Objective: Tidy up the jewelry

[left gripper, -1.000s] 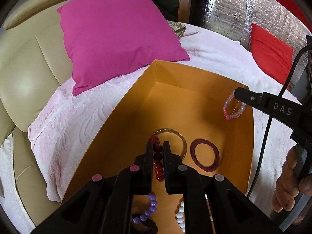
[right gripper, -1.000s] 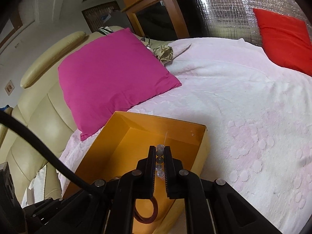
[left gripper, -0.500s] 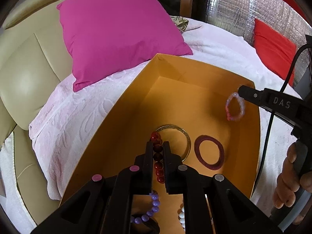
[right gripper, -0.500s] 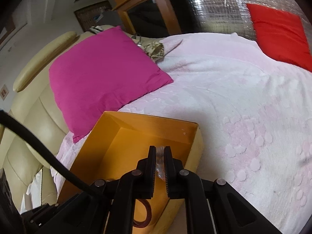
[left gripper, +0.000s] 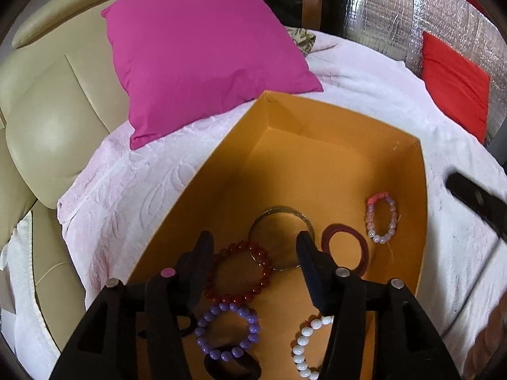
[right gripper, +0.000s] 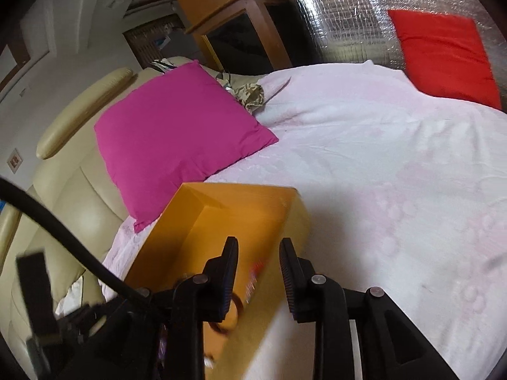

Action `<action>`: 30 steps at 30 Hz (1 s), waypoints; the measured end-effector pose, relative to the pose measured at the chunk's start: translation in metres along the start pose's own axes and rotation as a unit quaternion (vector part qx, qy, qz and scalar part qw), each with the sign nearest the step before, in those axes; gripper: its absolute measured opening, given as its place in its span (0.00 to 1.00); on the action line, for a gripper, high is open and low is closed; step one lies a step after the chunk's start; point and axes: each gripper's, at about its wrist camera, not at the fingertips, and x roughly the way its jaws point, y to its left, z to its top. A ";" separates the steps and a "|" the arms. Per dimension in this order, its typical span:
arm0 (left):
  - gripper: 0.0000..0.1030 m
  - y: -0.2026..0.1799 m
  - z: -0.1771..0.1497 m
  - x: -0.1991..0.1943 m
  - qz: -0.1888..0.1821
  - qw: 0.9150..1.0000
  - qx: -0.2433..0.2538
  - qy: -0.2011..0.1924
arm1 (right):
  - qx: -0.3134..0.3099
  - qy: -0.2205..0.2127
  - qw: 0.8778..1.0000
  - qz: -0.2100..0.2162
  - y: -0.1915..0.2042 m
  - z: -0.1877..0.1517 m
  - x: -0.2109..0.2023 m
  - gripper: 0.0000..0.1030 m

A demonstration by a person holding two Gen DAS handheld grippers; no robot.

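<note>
Both grippers have opened since the earlier frame: left gripper (left gripper: 253,251) released the dark-red beaded bracelet (left gripper: 241,273), right gripper (right gripper: 259,272) the pale pink beaded bracelet (left gripper: 381,217). Both lie inside the orange cardboard box (left gripper: 202,174). Recommend withdrawing straight upward, avoiding snagged strands.

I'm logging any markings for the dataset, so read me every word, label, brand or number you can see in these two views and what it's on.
None can be read in either view.
The right gripper at the edge of the left wrist view is motion-blurred; any marking on it is unreadable.
The orange box, magenta pillow and red pillow show no print.
The small wall plate is too small to tell.
</note>
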 end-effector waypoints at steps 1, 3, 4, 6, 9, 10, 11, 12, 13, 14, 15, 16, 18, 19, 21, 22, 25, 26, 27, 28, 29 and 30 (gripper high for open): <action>0.58 -0.001 0.000 -0.003 -0.002 1.000 -0.002 -0.006 | -0.002 0.001 1.000 -0.003 -0.003 -0.005 -0.009 0.30; 0.58 -0.001 -0.002 -0.015 -0.007 1.000 -0.008 -0.025 | -0.005 0.002 1.000 -0.010 -0.008 -0.014 -0.029 0.30; 0.59 -0.002 -0.004 -0.022 -0.007 0.999 -0.010 -0.035 | -0.005 0.001 1.000 -0.014 -0.011 -0.019 -0.041 0.30; 0.62 -0.004 -0.009 -0.040 -0.004 0.998 -0.011 -0.056 | -0.007 0.000 1.000 -0.021 -0.016 -0.026 -0.064 0.29; 0.68 -0.010 -0.022 -0.077 0.004 0.996 -0.003 -0.091 | -0.017 0.004 0.999 -0.032 -0.018 -0.036 -0.100 0.29; 0.71 -0.012 -0.029 -0.092 0.010 0.994 0.004 -0.105 | -0.025 0.004 0.999 -0.034 -0.017 -0.039 -0.112 0.29; 0.77 -0.015 -0.037 -0.108 0.017 0.992 0.012 -0.121 | -0.035 0.003 0.999 -0.038 -0.015 -0.041 -0.125 0.29; 0.79 -0.016 -0.044 -0.124 0.024 0.990 0.020 -0.136 | -0.044 -0.001 0.998 -0.041 -0.012 -0.043 -0.139 0.30; 0.83 -0.017 -0.049 -0.139 0.032 0.988 0.028 -0.148 | -0.048 -0.005 0.998 -0.040 -0.008 -0.045 -0.153 0.30; 0.83 -0.018 -0.054 -0.155 0.042 0.986 0.036 -0.160 | -0.049 -0.009 0.998 -0.037 -0.006 -0.046 -0.164 0.34; 0.83 -0.018 -0.058 -0.171 0.051 0.983 0.043 -0.172 | -0.046 -0.015 0.998 -0.029 -0.004 -0.048 -0.178 0.37; 0.84 -0.018 -0.061 -0.184 0.056 0.981 0.048 -0.180 | -0.042 -0.024 0.999 -0.022 -0.001 -0.051 -0.192 0.44; 0.84 -0.019 -0.070 -0.219 0.067 0.975 0.064 -0.202 | -0.041 -0.043 0.998 -0.010 0.008 -0.057 -0.218 0.48; 0.84 -0.018 -0.072 -0.230 0.070 0.973 0.067 -0.211 | -0.045 -0.050 0.998 -0.004 0.013 -0.060 -0.228 0.48; 0.85 -0.016 -0.080 -0.262 0.084 0.966 0.077 -0.233 | -0.054 -0.065 0.996 0.007 0.026 -0.069 -0.254 0.48; 0.85 -0.014 -0.083 -0.276 0.090 0.964 0.078 -0.239 | -0.059 -0.070 0.996 0.010 0.032 -0.073 -0.264 0.48; 0.85 -0.008 -0.093 -0.316 0.096 0.957 0.076 -0.263 | -0.083 -0.093 0.992 0.013 0.051 -0.087 -0.301 0.48; 0.85 -0.006 -0.097 -0.328 0.097 0.955 0.074 -0.271 | -0.087 -0.100 0.991 0.013 0.056 -0.091 -0.310 0.51; 0.85 -0.003 -0.100 -0.340 0.099 0.953 0.073 -0.278 | -0.090 -0.108 0.990 0.015 0.061 -0.096 -0.323 0.52; 0.86 -0.001 -0.104 -0.350 0.100 0.950 0.073 -0.285 | -0.090 -0.116 0.989 0.018 0.066 -0.101 -0.335 0.54; 0.87 0.000 -0.110 -0.361 0.099 0.949 0.073 -0.291 | -0.091 -0.122 0.988 0.020 0.071 -0.106 -0.346 0.55; 0.87 0.003 -0.114 -0.372 0.097 0.948 0.072 -0.296 | -0.093 -0.126 0.987 0.020 0.075 -0.110 -0.355 0.55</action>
